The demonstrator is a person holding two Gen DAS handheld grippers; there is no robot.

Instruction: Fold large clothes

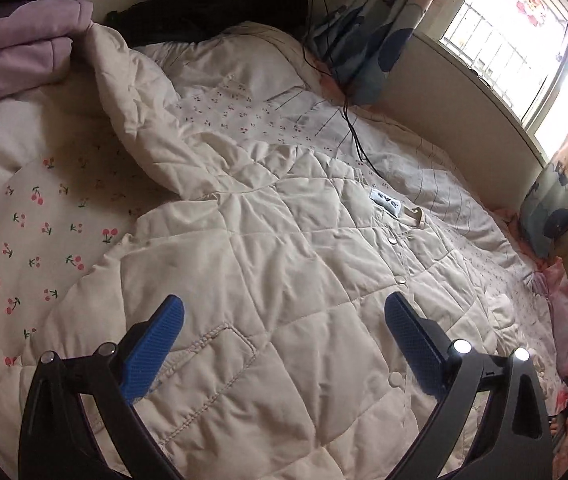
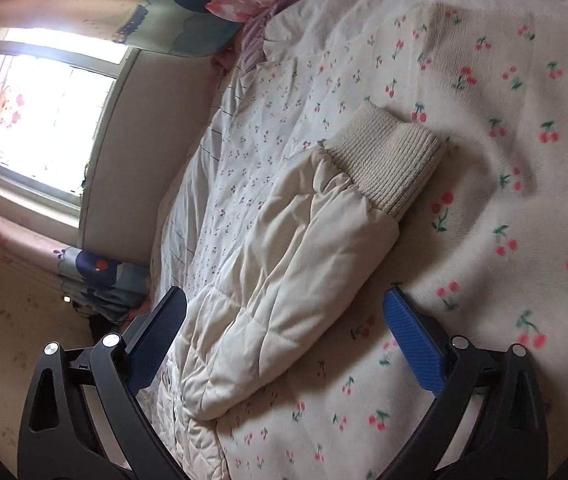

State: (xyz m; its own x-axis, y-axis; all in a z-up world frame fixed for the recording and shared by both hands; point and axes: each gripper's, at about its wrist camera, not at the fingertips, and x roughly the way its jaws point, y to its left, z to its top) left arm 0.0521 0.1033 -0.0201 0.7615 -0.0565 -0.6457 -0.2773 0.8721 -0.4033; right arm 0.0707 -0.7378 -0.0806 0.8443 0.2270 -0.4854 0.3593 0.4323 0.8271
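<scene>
2 tools (image 1: 284, 344) (image 2: 284, 340) gaping empty, cream quilted jacket (image 1: 268, 264) on cherry-print bedspread (image 1: 24, 240)

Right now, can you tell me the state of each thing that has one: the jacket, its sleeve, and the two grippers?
Jacket: spread flat on the bed, snaps closed, not yet folded.
Sleeve: lying stretched out on the cherry blanket, knit cuff flat.
Left gripper: open, above the jacket, holding nothing.
Right gripper: open, above the sleeve, holding nothing.
</scene>
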